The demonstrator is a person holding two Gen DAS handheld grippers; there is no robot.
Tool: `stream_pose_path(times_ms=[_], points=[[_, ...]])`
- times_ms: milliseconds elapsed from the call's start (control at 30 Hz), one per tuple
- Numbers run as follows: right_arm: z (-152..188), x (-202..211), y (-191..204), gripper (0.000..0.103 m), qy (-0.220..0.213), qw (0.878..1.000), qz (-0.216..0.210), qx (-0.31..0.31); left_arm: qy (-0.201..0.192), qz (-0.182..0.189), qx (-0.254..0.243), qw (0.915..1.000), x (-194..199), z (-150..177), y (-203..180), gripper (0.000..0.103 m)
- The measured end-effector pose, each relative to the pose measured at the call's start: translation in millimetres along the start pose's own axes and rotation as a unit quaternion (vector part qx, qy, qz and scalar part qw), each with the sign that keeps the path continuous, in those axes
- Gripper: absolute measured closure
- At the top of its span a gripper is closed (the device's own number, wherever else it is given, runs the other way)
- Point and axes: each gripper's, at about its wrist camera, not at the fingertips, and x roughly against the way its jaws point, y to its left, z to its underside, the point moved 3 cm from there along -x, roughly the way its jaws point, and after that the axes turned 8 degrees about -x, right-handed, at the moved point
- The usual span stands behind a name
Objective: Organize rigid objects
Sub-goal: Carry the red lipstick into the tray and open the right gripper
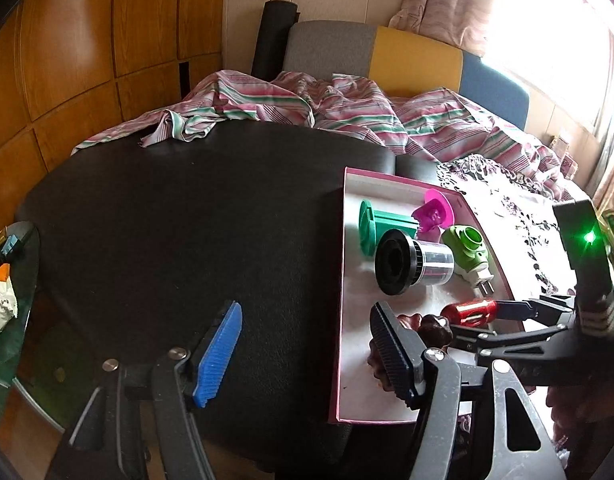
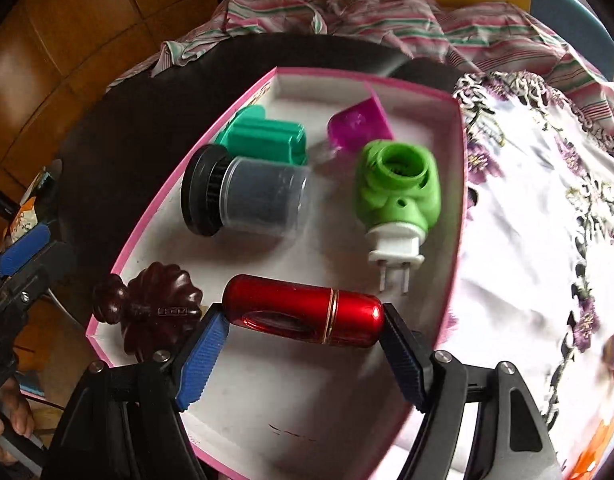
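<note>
five things already lie in the pink-rimmed box (image 2: pixel 461 184) on the table (image 1: pixel 179 216). the right claw (image 2: pixel 303 334) grips a red capsule (image 2: pixel 303 310) by its ends, low over the box's near half beside the dark carved knob (image 2: pixel 159 308). next, i judge, it lowers and lets go. the left claw (image 1: pixel 307 344) is spread wide, holding nothing, at the box's left rim.

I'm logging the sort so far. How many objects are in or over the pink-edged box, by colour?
Green: 2, the teal spool and the lime plug-in unit
Pink: 1, the magenta piece
Black: 1, the black-capped jar
Brown: 1, the carved knob
Red: 1, the red capsule, between the right fingers
Total: 6
</note>
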Motion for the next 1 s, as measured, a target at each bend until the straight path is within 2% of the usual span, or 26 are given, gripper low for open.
stream_pose_path(times_ms=[167, 533, 1000], points=[[6, 7, 1, 0.024, -0.014, 1.0, -0.004, 0.011, 0.0, 0.0, 0.0, 1.0, 1, 0, 1, 0.035], [4, 37, -6, 0.023, -0.064, 0.998, -0.007, -0.013, -0.009, 0.0, -0.01, 0.9999, 10, -4, -5, 0.033], [1, 72, -36, 0.023, -0.108, 0.993, 0.005, -0.05, -0.012, 0.01, -0.034, 0.9993, 16, -6, -23, 0.033]])
